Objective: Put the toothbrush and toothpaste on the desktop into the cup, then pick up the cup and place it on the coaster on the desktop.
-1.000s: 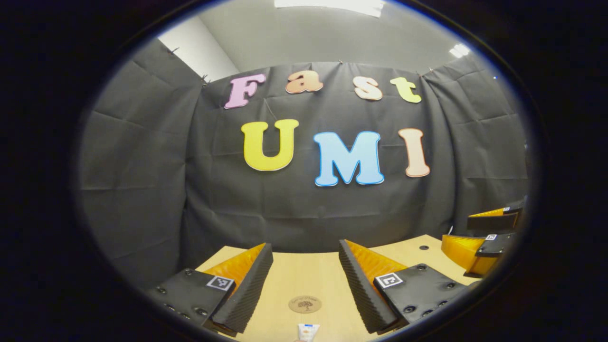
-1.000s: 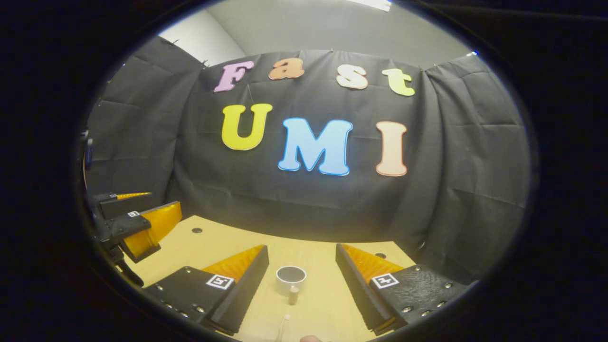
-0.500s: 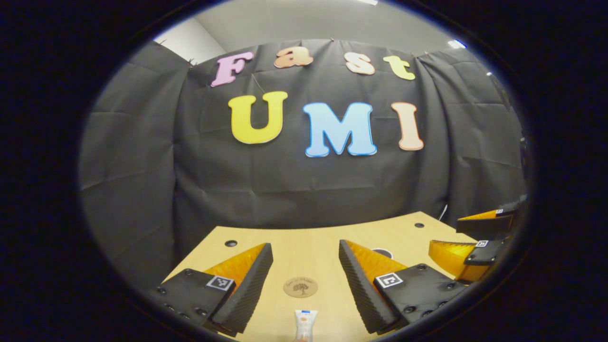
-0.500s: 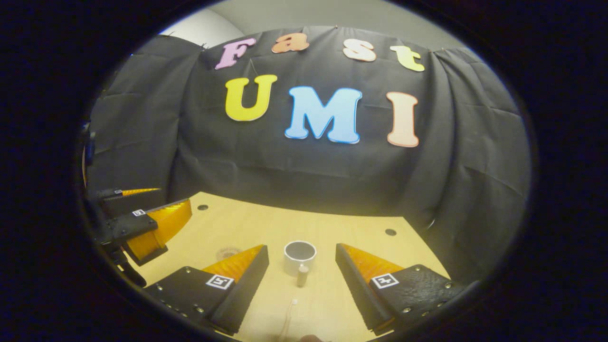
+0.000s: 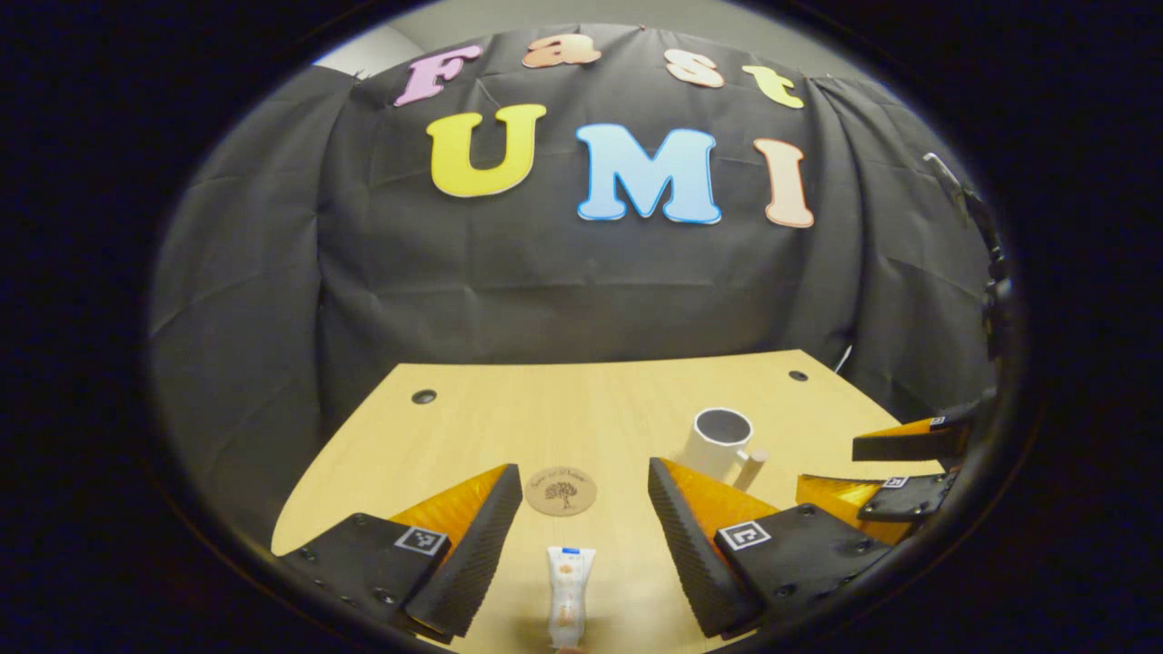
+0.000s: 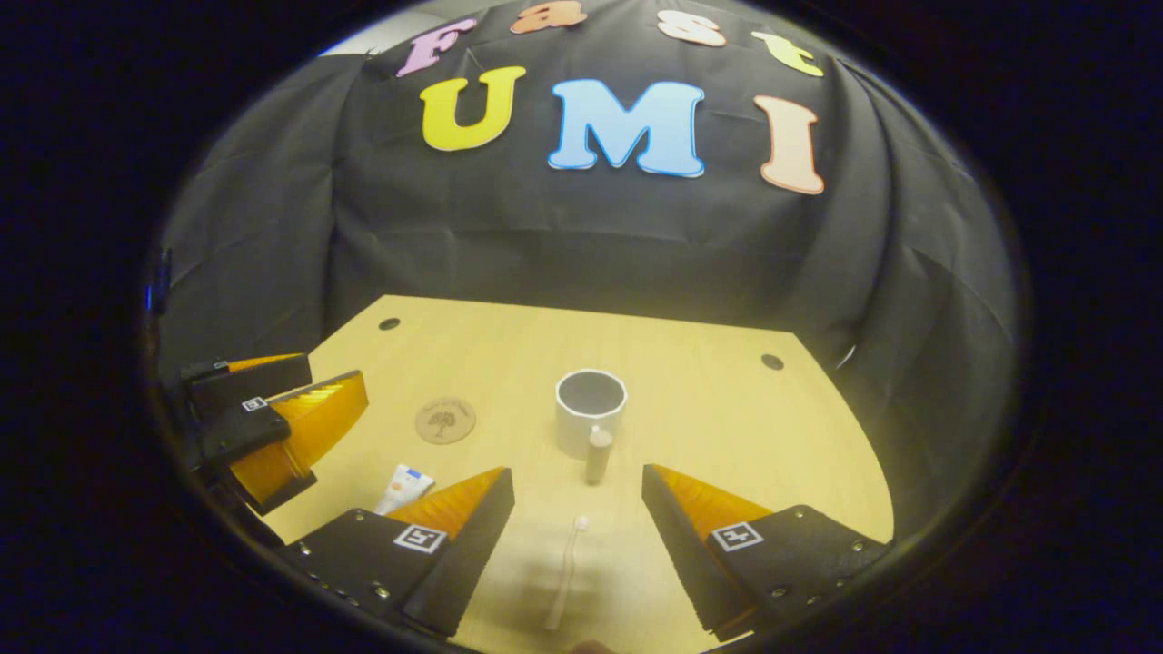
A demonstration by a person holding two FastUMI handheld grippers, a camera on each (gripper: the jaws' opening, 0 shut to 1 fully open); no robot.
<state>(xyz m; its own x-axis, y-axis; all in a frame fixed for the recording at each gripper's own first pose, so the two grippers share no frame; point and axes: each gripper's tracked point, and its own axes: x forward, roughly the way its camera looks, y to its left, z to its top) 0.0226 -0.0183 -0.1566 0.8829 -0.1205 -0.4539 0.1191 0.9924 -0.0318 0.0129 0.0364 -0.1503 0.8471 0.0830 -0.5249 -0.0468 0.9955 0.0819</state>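
A white toothpaste tube (image 5: 570, 596) lies on the wooden desktop between the fingers of my open left gripper (image 5: 583, 495), near the front edge. Beyond it sits a round brown coaster (image 5: 561, 490). The white cup (image 5: 719, 441) with a wooden handle stands to the right. In the right gripper view the cup (image 6: 591, 420) stands upright ahead, handle toward me, and a white toothbrush (image 6: 564, 572) lies between the fingers of my open right gripper (image 6: 578, 495). The coaster (image 6: 445, 421) and the toothpaste tube (image 6: 402, 489) lie to the left there. Both grippers hold nothing.
The wooden desktop (image 6: 709, 400) has small dark holes near its far corners. The right gripper (image 5: 899, 477) shows at the right edge of the left gripper view; the left gripper (image 6: 273, 427) shows at the left of the right gripper view. Black cloth walls close the back.
Both views have tilted downward, bringing more of the desktop into sight. The cup, coaster, toothpaste and toothbrush now show fully. Both grippers stay open.
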